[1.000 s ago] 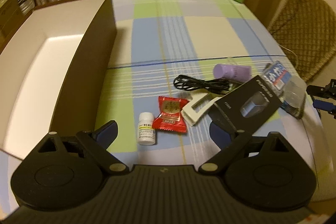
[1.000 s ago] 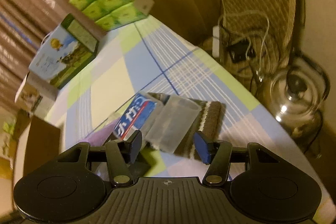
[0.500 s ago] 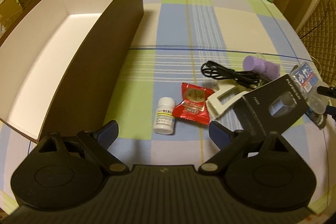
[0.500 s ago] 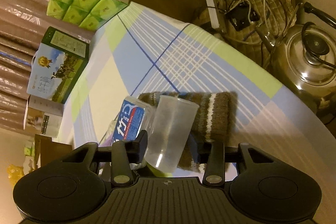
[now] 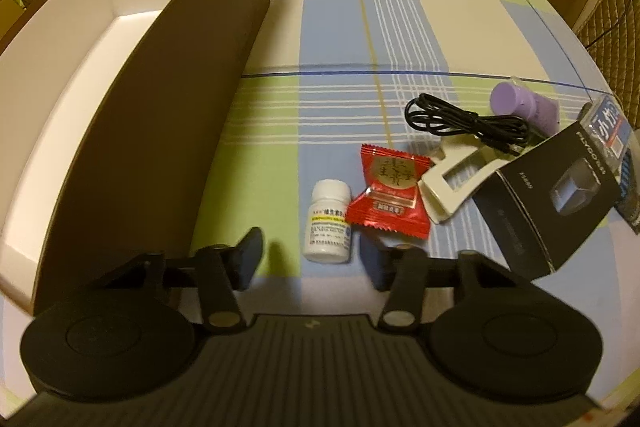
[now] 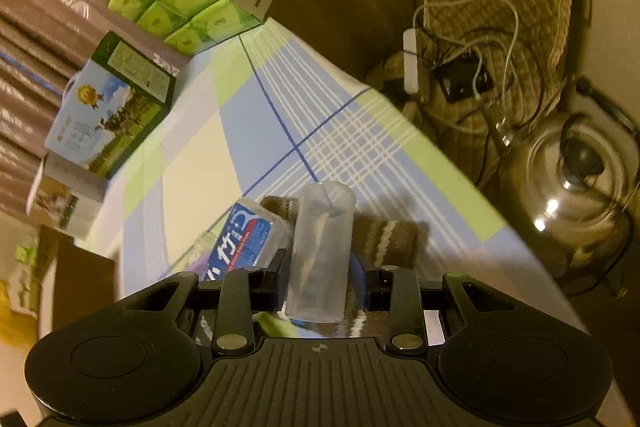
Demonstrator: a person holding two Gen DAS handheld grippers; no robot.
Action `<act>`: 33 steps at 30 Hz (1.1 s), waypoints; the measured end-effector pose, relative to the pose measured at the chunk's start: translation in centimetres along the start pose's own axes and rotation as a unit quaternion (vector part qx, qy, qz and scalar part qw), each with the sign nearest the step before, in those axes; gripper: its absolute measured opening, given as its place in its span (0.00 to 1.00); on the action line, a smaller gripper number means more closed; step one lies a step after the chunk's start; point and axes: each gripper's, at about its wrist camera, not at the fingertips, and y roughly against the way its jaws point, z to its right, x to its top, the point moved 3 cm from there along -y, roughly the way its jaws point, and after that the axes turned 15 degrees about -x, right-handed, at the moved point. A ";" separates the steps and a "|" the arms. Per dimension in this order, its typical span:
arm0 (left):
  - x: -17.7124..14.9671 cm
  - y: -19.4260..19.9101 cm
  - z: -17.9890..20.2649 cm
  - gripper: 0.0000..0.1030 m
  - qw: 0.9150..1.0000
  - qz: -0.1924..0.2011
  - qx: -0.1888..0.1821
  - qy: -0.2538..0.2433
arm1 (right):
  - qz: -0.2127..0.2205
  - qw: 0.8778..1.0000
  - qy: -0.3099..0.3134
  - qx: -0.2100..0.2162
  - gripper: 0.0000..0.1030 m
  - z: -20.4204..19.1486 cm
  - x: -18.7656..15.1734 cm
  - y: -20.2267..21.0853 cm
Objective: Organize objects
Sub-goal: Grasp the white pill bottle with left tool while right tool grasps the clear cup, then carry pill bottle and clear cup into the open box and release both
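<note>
Both grippers at the pick-up step, one on each side of the clutter.

The right gripper (image 6: 320, 277) has its jaws closed in on a clear plastic cup (image 6: 322, 247), seemingly pinching it, though blur hides the contact on the right side; beside the cup lies a blue-labelled packet (image 6: 246, 241), behind it a brown striped knitted cloth (image 6: 386, 237). The left gripper (image 5: 310, 259) stands part-open and holds nothing, with a small white pill bottle (image 5: 327, 223) lying just ahead between its fingers and a red foil sachet (image 5: 390, 197) touching the bottle's right side. Farther left stands the large brown cardboard box with white interior (image 5: 120, 99). Next, I judge, the left should advance around the bottle and close without catching the sachet, while the right carries the cup to the box.
</note>
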 end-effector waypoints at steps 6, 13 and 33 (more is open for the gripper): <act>0.3 -1.4 -0.2 0.36 1.000 -0.017 -0.005 -0.015 | 0.009 0.999 0.045 -0.016 0.29 -0.5 -0.3 0.7; 0.3 -1.8 -0.2 0.22 0.999 -0.012 -0.023 -0.018 | -0.006 0.996 0.090 -0.021 0.29 -0.8 -1.6 1.6; 0.4 9.1 -1.2 0.22 0.994 0.069 -0.084 0.011 | -0.022 0.971 0.212 0.111 0.29 -11.1 -6.3 6.8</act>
